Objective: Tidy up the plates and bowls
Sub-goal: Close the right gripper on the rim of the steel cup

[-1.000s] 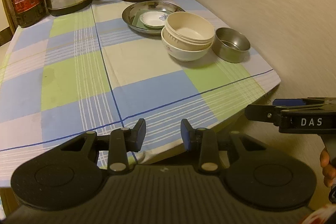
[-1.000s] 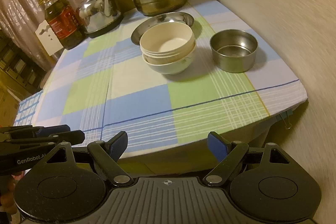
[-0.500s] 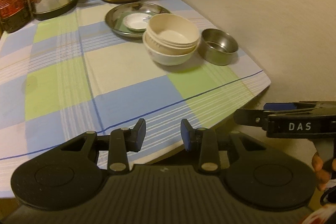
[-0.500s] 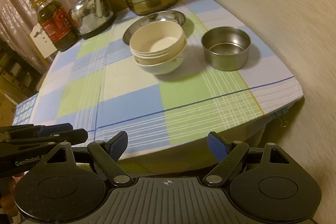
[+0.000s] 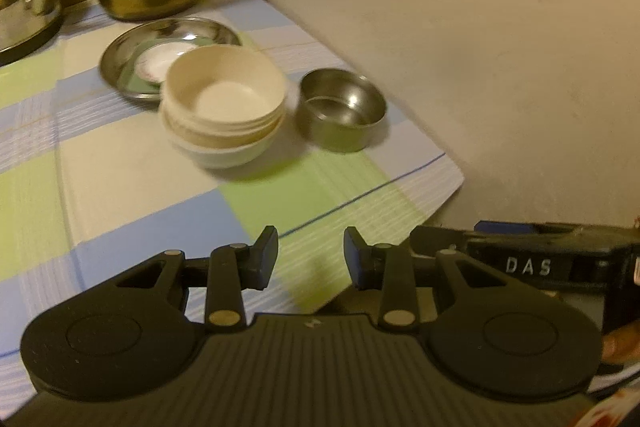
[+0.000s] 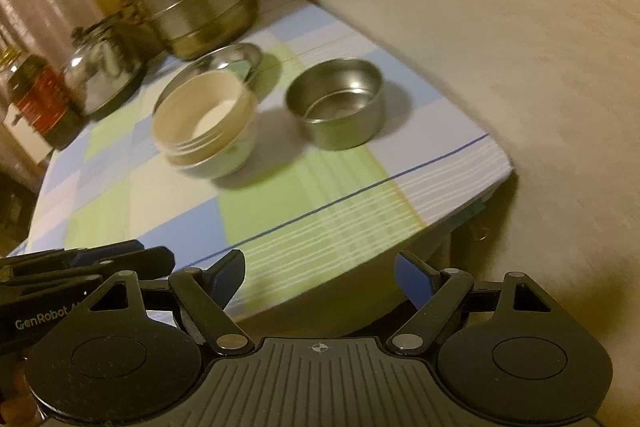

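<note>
Nesting cream bowls (image 5: 224, 107) beside a steel bowl (image 5: 342, 109) and steel plate (image 5: 120, 61); left gripper (image 5: 310, 259) and right gripper (image 6: 320, 277) both spread, empty.

Shiny metal bowl (image 5: 342, 109) and plate (image 5: 120, 61), matt cream stacked bowls (image 5: 224, 107), on checked cloth tablecloth (image 5: 120, 163).

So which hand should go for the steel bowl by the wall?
Probably the right gripper: its fingers are spread wide and the steel bowl lies almost straight ahead. The left gripper has a narrower gap and faces the stacked bowls.
</note>
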Available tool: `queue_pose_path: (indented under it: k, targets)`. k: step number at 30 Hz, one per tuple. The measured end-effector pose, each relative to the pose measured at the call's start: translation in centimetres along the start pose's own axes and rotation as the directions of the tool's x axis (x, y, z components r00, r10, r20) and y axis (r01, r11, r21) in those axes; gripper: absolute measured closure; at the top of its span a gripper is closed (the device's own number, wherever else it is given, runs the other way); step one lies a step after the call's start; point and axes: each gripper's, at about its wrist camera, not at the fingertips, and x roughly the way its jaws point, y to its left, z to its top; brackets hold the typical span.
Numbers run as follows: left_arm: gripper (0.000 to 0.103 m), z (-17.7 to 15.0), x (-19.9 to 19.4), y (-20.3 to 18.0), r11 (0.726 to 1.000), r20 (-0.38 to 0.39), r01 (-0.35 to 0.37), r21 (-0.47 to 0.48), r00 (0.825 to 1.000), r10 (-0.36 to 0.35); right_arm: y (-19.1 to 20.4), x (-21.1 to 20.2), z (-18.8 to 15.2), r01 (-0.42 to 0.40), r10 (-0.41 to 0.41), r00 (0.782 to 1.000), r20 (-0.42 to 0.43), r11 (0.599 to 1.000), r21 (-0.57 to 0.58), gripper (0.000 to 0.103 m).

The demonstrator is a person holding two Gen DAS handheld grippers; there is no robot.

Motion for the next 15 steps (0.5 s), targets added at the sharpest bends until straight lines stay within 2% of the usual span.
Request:
queue_pose_path:
  k: [8, 15]
  targets:
    - [0.074, 2.8, 3.7, -1.1, 0.999, 0.020, 0.031, -0.016, 0.999, -0.030, -2.1, 0.8, 2.0, 0.009, -0.015, 0.997, 0.078, 0.997, 0.071, 0.038]
    - [0.078, 5.3, 6.8, -1.7, 1.000, 0.029, 0.011, -0.006, 1.000, -0.011, -3.3, 2.6, 4.2, 0.007, -0.021, 0.993, 0.120, 0.994, 0.112, 0.050]
